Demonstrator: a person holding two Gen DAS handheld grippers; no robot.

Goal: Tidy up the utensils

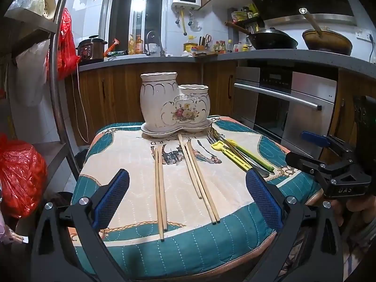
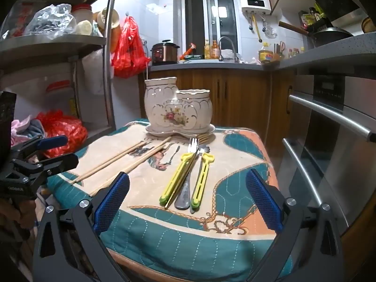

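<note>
A white floral ceramic utensil holder with two cups stands on its saucer at the far side of the cloth-covered table. Two pairs of wooden chopsticks lie in front of it. Yellow-green handled forks and a metal spoon lie to the right. My left gripper is open above the chopsticks' near ends. My right gripper is open above the cutlery handles; it also shows in the left wrist view.
A steel rack with red bags stands left. An oven with a steel handle is right. Wooden cabinets and a cluttered counter lie behind the table.
</note>
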